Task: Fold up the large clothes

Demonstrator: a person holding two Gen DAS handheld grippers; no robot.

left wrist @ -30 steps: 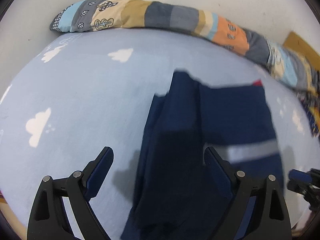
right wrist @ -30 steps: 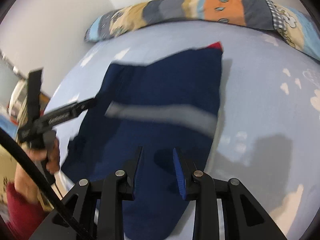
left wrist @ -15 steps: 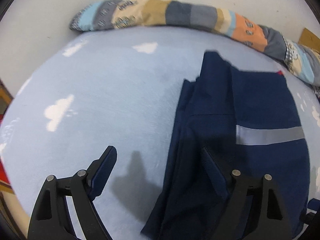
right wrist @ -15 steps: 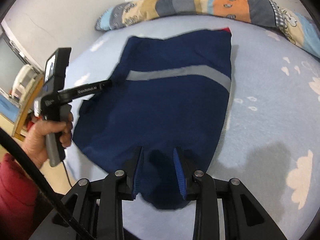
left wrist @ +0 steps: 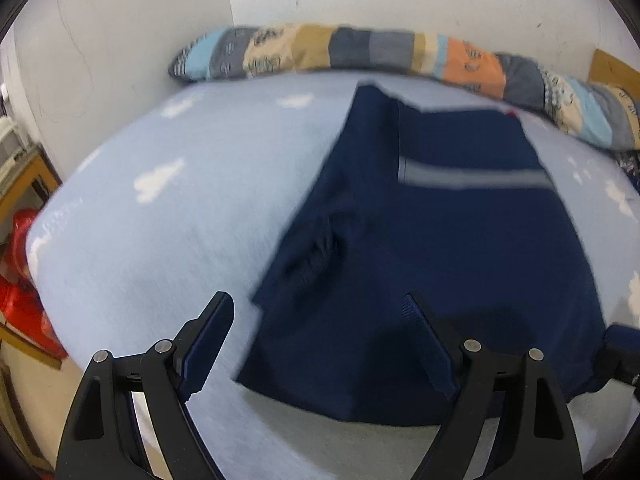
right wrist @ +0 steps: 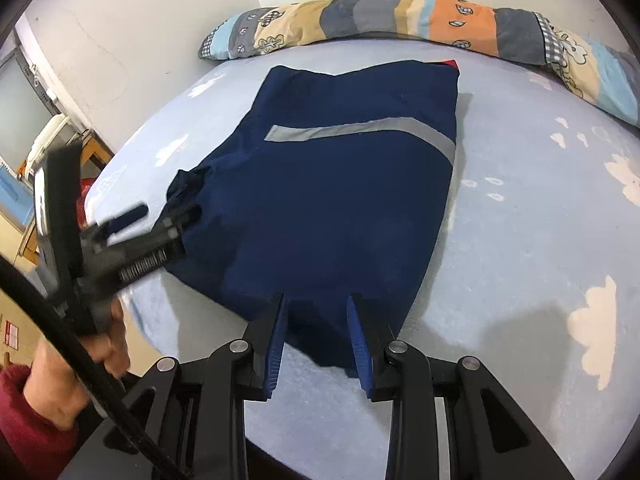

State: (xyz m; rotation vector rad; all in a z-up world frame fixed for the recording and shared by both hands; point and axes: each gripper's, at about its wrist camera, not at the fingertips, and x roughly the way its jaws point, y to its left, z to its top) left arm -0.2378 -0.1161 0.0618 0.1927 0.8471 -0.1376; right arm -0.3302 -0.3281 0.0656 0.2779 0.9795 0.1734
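A navy garment (right wrist: pixel 332 200) with a grey reflective stripe (right wrist: pixel 360 130) lies flat on the light blue bed (right wrist: pixel 540 220); a sleeve is bunched at its near left side (left wrist: pixel 316 256). My left gripper (left wrist: pixel 320 308) stands wide open over the garment's near left corner, with nothing pressed between its pads. In the right wrist view that left gripper (right wrist: pixel 168 216) is blurred and reaches toward the bunched sleeve. My right gripper (right wrist: pixel 318 304) hovers over the near hem with its jaws a narrow gap apart, and the cloth lies flat beneath them.
A long patchwork bolster (right wrist: pixel 400 24) runs along the back by the white wall. A red bag (left wrist: pixel 20 272) and wooden furniture (left wrist: pixel 28 176) stand off the bed's left edge. A hand in a red sleeve (right wrist: pixel 60 392) holds the left tool.
The left gripper has drawn back and to the left, from above the garment's middle to its near left corner. The right gripper has pulled back to the near hem. The garment now lies flat.
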